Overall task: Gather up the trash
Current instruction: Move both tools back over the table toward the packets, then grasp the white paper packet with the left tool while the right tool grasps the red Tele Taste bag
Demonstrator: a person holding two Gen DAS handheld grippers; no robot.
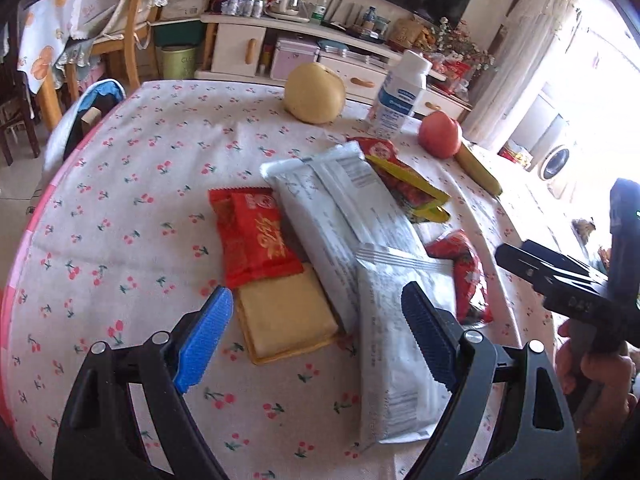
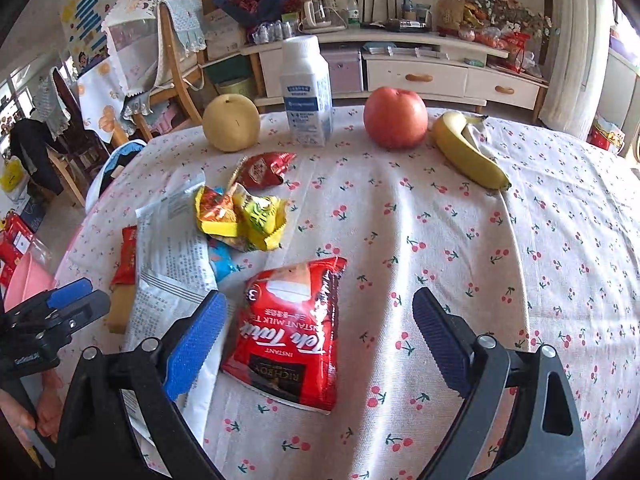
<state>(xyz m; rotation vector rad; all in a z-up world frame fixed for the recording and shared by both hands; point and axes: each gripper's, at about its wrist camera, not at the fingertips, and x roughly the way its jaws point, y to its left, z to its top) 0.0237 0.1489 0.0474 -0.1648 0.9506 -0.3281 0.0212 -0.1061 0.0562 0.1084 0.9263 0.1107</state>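
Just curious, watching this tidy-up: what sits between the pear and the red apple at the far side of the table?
A white milk bottle stands upright between the pear and the red apple, apart from both. The right wrist view shows it best.

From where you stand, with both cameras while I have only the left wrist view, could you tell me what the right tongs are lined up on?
Observer: The right tongs stand open over a red instant milk tea sachet. It lies flat on the tablecloth, and the pads are not gripping it.
Operator: Thank you. Is any trash hidden from my side by the white packets?
Observer: Yes, a small blue wrapper pokes out from under the white packet, just below the crumpled yellow wrappers.
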